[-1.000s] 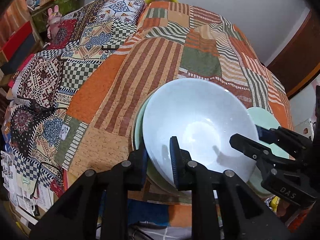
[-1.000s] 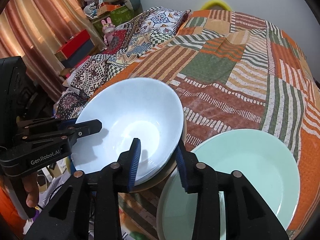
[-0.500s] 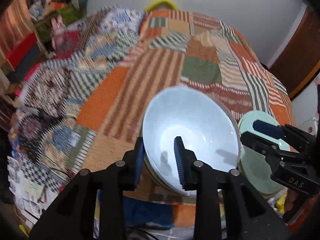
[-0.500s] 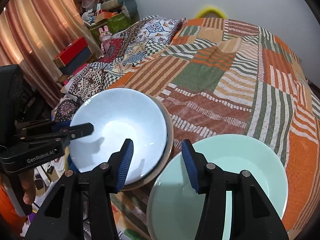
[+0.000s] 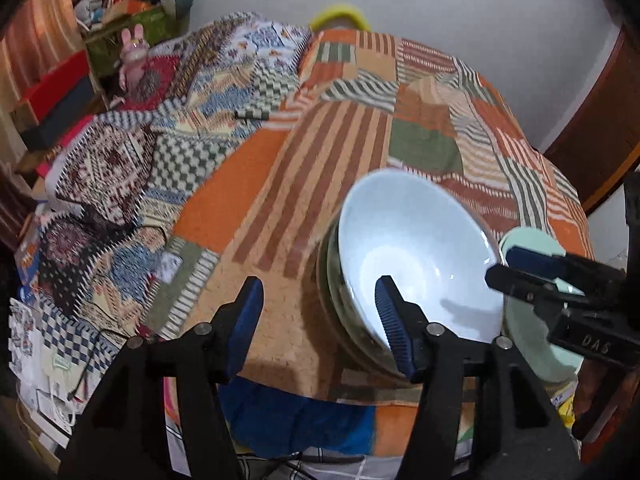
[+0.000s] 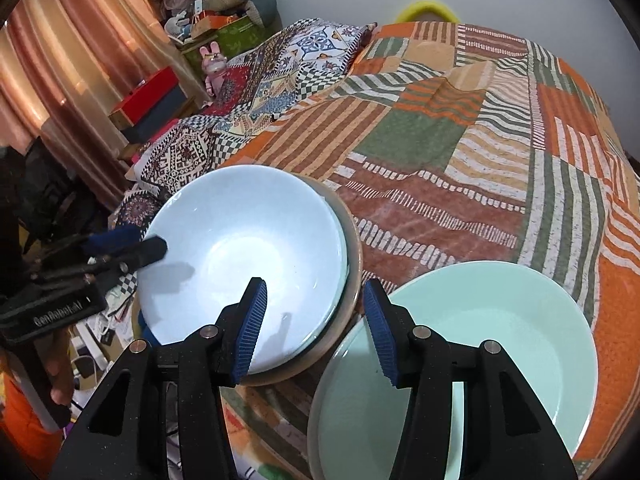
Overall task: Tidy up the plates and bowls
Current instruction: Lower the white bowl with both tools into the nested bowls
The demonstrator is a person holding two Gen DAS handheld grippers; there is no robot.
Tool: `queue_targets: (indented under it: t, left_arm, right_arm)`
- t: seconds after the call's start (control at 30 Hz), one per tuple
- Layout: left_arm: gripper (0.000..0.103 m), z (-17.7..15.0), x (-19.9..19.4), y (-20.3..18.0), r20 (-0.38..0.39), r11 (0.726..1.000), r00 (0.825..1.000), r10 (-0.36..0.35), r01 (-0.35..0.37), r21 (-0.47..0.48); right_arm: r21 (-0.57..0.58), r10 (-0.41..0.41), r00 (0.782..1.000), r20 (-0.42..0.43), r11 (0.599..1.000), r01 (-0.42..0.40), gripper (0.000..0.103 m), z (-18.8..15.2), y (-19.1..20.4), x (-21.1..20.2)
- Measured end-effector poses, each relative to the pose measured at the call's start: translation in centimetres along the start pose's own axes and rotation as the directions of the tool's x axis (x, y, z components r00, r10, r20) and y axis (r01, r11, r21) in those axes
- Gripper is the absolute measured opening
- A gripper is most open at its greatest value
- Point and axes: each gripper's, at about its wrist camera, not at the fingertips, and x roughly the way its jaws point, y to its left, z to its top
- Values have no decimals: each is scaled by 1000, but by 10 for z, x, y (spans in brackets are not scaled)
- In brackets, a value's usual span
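Note:
A pale blue bowl [image 5: 416,256] [image 6: 240,264] rests on top of a stack of bowls with a tan rim [image 6: 354,256], near the front edge of a patchwork bedspread [image 5: 280,184]. A mint green plate [image 6: 500,340] [image 5: 528,336] lies just right of the stack. My left gripper [image 5: 320,320] is opening at the stack's left side; its right finger overlaps the near rim, and neither pad presses on anything. My right gripper [image 6: 316,332] stands open over the stack's right rim, its pads clear of it. Each gripper also shows in the other view: left gripper [image 6: 132,248], right gripper [image 5: 532,268].
The bed's front edge drops off just below the stack. Beyond the bed's left side stand red and dark boxes [image 6: 152,96], a pink rabbit toy [image 5: 134,56] and curtains [image 6: 60,60]. A hand [image 6: 60,376] holds the left gripper's handle. A dark wooden door frame [image 5: 592,132] stands at the right.
Both grippers were shut on the blue bowl's rim and have let go. Their jaws have widened, and the left one has drawn away to the left. The bowl now sits on the stack.

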Motion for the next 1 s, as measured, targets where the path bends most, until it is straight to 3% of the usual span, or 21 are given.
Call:
queue_targets:
  t: [0.37, 0.53, 0.83, 1.0]
  left_arm:
    - [56, -5, 18, 2, -48, 994, 993, -109, 108, -21]
    - [44, -7, 22, 2, -63, 987, 985, -158, 157, -25]
    - [42, -5, 22, 0, -64, 990, 988, -137, 135, -34]
    - [42, -4, 20, -1, -64, 992, 990, -124, 121, -43]
  right_arm:
    - [35, 13, 999, -34, 999, -12, 46, 8, -7, 18]
    - [33, 14, 998, -60, 999, -12, 42, 6, -7, 26]
    - [80, 31, 998, -53, 996, -26, 39, 5, -10, 26]
    - [55, 0, 998, -63, 998, 3, 39, 5, -5, 25]
